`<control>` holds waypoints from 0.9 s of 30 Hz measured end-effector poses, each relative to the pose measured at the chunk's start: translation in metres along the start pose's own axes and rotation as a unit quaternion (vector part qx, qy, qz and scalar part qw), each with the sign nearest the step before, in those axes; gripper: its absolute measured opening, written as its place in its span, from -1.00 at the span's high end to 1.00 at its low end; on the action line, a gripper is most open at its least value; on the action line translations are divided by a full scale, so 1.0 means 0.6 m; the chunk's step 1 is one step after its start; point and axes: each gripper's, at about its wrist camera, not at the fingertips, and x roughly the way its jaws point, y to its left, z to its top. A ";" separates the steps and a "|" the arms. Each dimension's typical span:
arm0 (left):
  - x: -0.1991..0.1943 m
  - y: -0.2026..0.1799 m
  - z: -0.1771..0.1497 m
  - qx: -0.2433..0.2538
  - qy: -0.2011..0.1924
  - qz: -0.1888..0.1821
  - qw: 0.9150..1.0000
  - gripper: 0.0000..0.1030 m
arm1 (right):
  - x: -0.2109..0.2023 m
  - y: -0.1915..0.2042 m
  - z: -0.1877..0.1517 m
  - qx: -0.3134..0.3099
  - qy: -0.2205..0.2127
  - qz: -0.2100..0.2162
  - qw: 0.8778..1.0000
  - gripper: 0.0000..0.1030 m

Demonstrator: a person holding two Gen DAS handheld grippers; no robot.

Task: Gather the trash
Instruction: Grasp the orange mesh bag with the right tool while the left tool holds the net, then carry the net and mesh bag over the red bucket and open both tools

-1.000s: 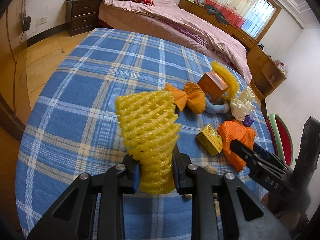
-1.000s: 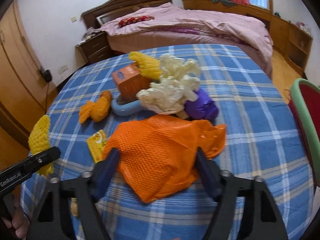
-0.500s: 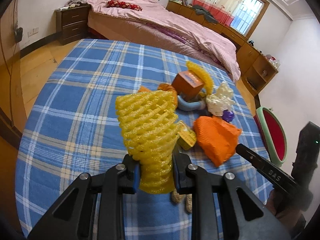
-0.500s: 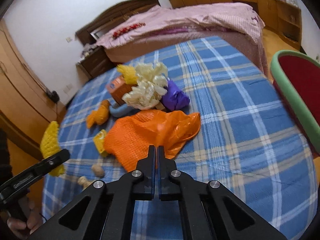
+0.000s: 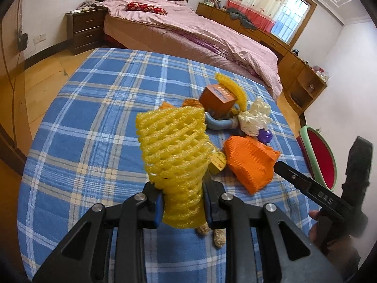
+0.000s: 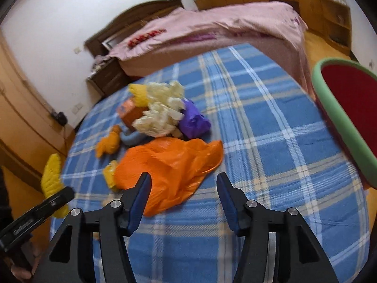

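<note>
Both wrist views angle down, close over plaid table point(image 5: 94, 122); share orange bag point(image 6: 169, 162).

A table under a blue plaid cloth point(image 5: 99, 122) fills a bedroom; beyond its far edge stands a bed with a pink quilt point(image 5: 207, 37) and a red patterned pillow point(image 5: 146, 8). A dark wooden nightstand point(image 5: 86, 29) sits left of the bed, and a curtained window point(image 5: 280, 7) lights the wall to its right.

I see a yellow foam net sleeve point(image 5: 173, 151), a crumpled orange plastic bag point(image 6: 168, 162) and a purple wrapper point(image 6: 194, 121). They sit above a blue plaid tablecloth point(image 6: 271, 146) crossed by white and tan lines. My tools have blue pads point(image 6: 140, 202) on black fingers.
</note>
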 end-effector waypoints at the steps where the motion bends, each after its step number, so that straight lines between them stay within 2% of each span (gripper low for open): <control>1: 0.002 0.005 0.000 -0.004 0.001 0.001 1.000 0.51 | 0.009 0.000 0.003 0.001 0.005 -0.007 1.000 -0.14; 7: 0.018 0.021 -0.001 -0.015 0.009 0.002 1.000 0.51 | 0.037 0.032 0.003 -0.038 0.001 -0.022 0.999 -0.10; 10: 0.019 0.023 -0.004 -0.014 0.010 0.001 1.000 0.51 | 0.047 0.043 -0.001 -0.054 0.005 -0.023 0.998 0.69; 11: 0.017 0.023 -0.004 -0.013 0.010 0.001 1.000 0.51 | 0.047 0.044 -0.004 -0.053 0.004 -0.020 0.998 0.85; 12: 0.015 0.022 -0.005 -0.011 0.009 0.001 1.000 0.51 | 0.044 0.044 -0.007 -0.054 0.002 -0.014 0.998 0.91; 20: -0.003 0.001 -0.009 0.004 0.002 -0.015 1.000 0.51 | -0.038 0.042 -0.023 -0.049 -0.052 0.030 0.997 0.96; 27: -0.019 -0.046 -0.014 0.029 0.004 -0.043 0.999 0.51 | -0.132 0.016 -0.031 -0.028 -0.109 0.034 0.993 0.96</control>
